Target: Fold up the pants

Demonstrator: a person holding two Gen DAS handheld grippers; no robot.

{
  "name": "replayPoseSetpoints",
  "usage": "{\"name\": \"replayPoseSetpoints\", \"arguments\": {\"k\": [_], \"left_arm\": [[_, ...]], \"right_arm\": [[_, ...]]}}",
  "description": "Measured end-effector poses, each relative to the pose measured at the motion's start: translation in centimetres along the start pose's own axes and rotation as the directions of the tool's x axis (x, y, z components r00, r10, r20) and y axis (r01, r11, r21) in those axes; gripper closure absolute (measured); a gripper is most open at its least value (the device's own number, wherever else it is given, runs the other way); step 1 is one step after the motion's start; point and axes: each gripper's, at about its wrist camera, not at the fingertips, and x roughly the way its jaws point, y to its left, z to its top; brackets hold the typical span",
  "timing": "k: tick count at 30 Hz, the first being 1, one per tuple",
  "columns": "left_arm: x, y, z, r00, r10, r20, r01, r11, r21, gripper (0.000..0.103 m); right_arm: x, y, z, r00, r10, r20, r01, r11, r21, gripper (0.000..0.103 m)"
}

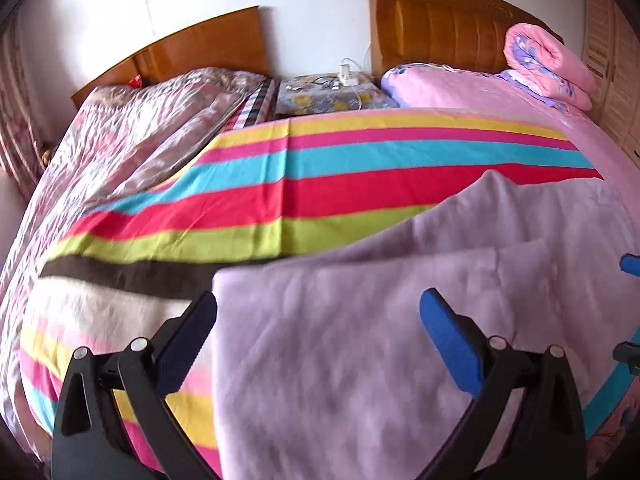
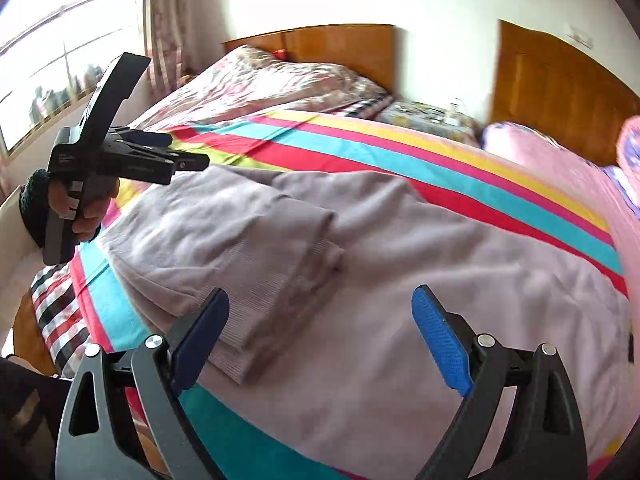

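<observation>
Pale lilac-grey pants lie partly folded on the striped bedsheet.

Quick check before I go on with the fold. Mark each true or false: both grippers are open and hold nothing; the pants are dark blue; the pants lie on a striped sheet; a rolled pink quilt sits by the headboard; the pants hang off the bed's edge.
1. Left gripper and right gripper are open, empty: true.
2. The pants are dark blue: false, pale lilac-grey.
3. They lie on the striped sheet: true.
4. A rolled pink quilt sits by the headboard: true.
5. The pants hang off the edge: false, they lie on the bed.
</observation>
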Motion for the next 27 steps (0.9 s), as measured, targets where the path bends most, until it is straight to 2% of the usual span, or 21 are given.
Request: {"name": "replayPoseSetpoints", "arguments": {"k": [2, 5, 6, 7, 9, 11, 12, 13, 15, 17, 19, 21, 24, 27], "left_arm": [[0.1, 1.6, -2.3, 1.0, -0.005, -0.023, 0.004, 0.999, -0.032, 0.002], [1.8, 2.2, -4.7, 0.997, 0.004, -0.077, -0.008, 0.999, -0.05, 0.002], [2.1, 2.0, -5.2, 0.997, 0.004, -0.073, -0.008, 0.999, -0.051, 0.001], [2.3, 2.2, -5.7, 0.998, -0.005, -0.062, 0.001, 0.998, -0.061, 0.001], [2.4, 2.6, -5.8, 0.998, -0.03, -0.06, 0.025, 0.997, -0.077, 0.001], [2.2, 2.4, -5.4, 0.998, -0.022, -0.061, 0.018, 0.998, -0.068, 0.001], [1.7, 2.0, -5.0, 0.999, -0.012, -0.05, 0.01, 0.999, -0.05, 0.002], [1.1, 1.2, -4.6, 0.999, -0.017, -0.028, 0.016, 0.999, -0.029, 0.002], [-0.1, -0.5, -3.4, 0.998, -0.067, 0.017, 0.067, 0.998, 0.006, 0.002], [-0.5, -3.2, -2.2, 0.991, -0.13, 0.04, 0.128, 0.99, 0.054, 0.002], [-0.3, -6.2, -1.3, 0.984, -0.171, 0.042, 0.165, 0.98, 0.115, 0.002], [0.4, -9.2, -0.7, 0.983, -0.18, 0.029, 0.172, 0.969, 0.176, 0.002], [1.6, -12.8, -0.2, 0.98, -0.2, 0.008, 0.191, 0.949, 0.249, 0.002], [3.3, -14.8, -0.8, 0.986, -0.165, -0.036, 0.169, 0.943, 0.288, 0.001]], "right_arm": [[2.6, 2.8, 1.0, 0.999, 0.026, -0.031, -0.028, 0.998, -0.064, 0.014], [6.9, 5.4, 1.1, 0.99, 0.006, -0.139, -0.022, 0.994, -0.111, 0.014], [7.7, 6.0, 0.7, 0.986, -0.016, -0.167, -0.005, 0.993, -0.12, 0.013], [7.3, 6.3, 0.0, 0.991, -0.023, -0.133, 0.006, 0.992, -0.129, 0.013], [6.3, 5.5, -0.5, 0.988, -0.016, -0.151, 0.001, 0.995, -0.1, 0.013], [4.6, 3.5, -1.2, 0.984, -0.033, -0.177, 0.026, 0.999, -0.043, 0.013], [3.1, 2.3, -1.8, 0.986, -0.051, -0.16, 0.049, 0.999, -0.016, 0.013], [1.3, 1.1, -2.3, 0.985, -0.102, -0.139, 0.105, 0.994, 0.012, 0.012], [-2.2, -1.9, -3.8, 0.979, -0.17, -0.112, 0.184, 0.976, 0.121, 0.012], [-5.9, -5.6, -6.0, 0.97, -0.227, -0.089, 0.243, 0.932, 0.271, 0.012], [-9.0, -9.1, -8.7, 0.951, -0.294, -0.093, 0.306, 0.86, 0.409, 0.012], [-11.3, -12.3, -11.3, 0.933, -0.34, -0.117, 0.348, 0.777, 0.524, 0.012], [-13.2, -16.1, -14.0, 0.934, -0.343, -0.1, 0.325, 0.698, 0.638, 0.012], [-13.5, -19.3, -15.7, 0.94, -0.331, -0.084, 0.289, 0.641, 0.711, 0.012]]}}
